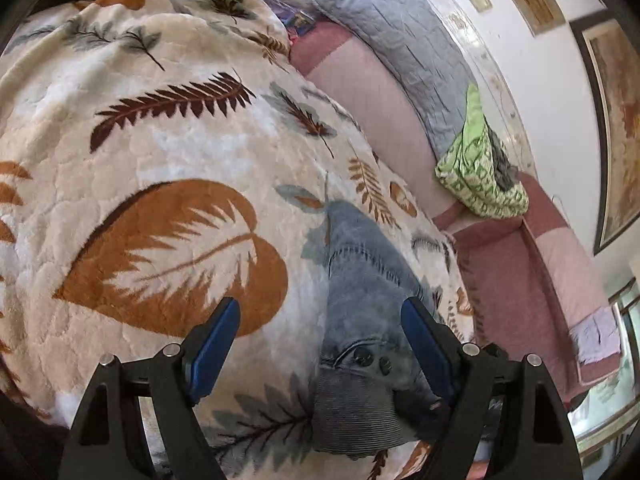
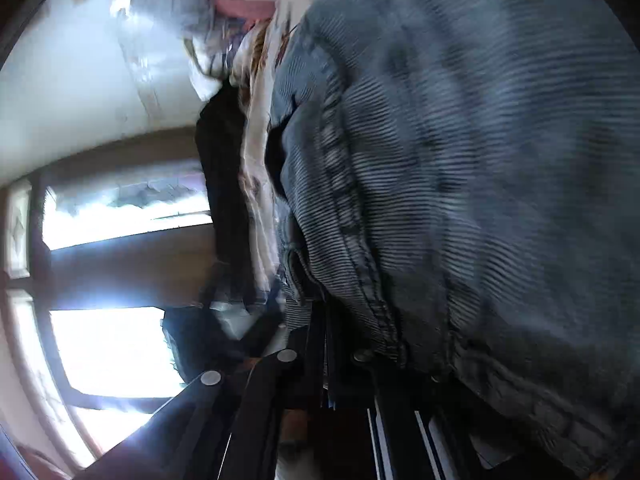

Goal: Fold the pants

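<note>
The left gripper [image 1: 320, 320] hangs with its jaws spread wide over a leaf-print blanket [image 1: 160, 160]. Blue-grey corduroy pants [image 1: 360, 280] lie between the two blue fingers [image 1: 216, 344], nearer the right one, touching neither as far as shows (two dark buttons face up). Beyond the right finger sits a green patterned bag [image 1: 476, 172].

Leaf-print blanket [image 1: 168, 168], white wall [image 1: 532, 64], bright window [image 2: 116, 352]

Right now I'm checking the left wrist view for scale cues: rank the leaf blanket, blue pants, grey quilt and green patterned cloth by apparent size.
1. leaf blanket
2. blue pants and grey quilt: look alike; the pants are nearer, so unsure
3. green patterned cloth
</note>
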The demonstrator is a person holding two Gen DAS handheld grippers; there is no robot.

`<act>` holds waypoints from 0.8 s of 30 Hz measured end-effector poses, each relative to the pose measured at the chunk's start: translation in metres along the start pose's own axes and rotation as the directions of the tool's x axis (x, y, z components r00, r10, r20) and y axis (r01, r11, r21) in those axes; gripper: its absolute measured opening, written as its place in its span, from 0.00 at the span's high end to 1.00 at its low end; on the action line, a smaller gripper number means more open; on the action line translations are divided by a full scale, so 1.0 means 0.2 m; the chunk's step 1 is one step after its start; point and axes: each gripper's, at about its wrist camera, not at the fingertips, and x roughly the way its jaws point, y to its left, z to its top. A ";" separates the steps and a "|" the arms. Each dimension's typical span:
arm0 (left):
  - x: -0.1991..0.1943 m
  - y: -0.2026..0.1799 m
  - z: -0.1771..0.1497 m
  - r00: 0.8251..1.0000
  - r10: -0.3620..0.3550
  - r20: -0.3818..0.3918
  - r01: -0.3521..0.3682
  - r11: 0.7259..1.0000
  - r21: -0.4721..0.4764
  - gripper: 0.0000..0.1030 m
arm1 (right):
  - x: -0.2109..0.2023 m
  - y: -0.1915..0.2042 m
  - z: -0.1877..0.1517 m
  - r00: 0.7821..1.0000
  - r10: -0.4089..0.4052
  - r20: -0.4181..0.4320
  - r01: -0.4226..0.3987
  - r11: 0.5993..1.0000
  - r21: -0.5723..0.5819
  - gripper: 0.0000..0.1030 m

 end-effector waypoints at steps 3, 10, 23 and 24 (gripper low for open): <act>0.02 0.00 -0.02 0.999 0.004 -0.033 -0.003 1.000 0.018 0.19 | -0.08 0.11 -0.04 0.999 -0.040 0.032 0.043 0.993 -0.106 0.63; 0.16 -0.10 -0.11 0.984 0.082 -0.159 -0.056 0.985 0.162 0.19 | -0.14 -0.06 -0.05 0.994 -0.052 0.092 0.054 0.998 -0.024 0.81; 0.16 -0.19 -0.17 0.980 0.182 -0.075 -0.151 0.940 0.306 0.15 | -0.45 -0.08 -0.13 0.971 -0.004 0.238 0.025 0.996 -0.084 0.26; 0.16 -0.21 -0.17 0.980 0.192 -0.060 -0.163 0.933 0.321 0.15 | -0.47 -0.09 -0.14 0.970 -0.007 0.242 0.029 0.996 -0.087 0.26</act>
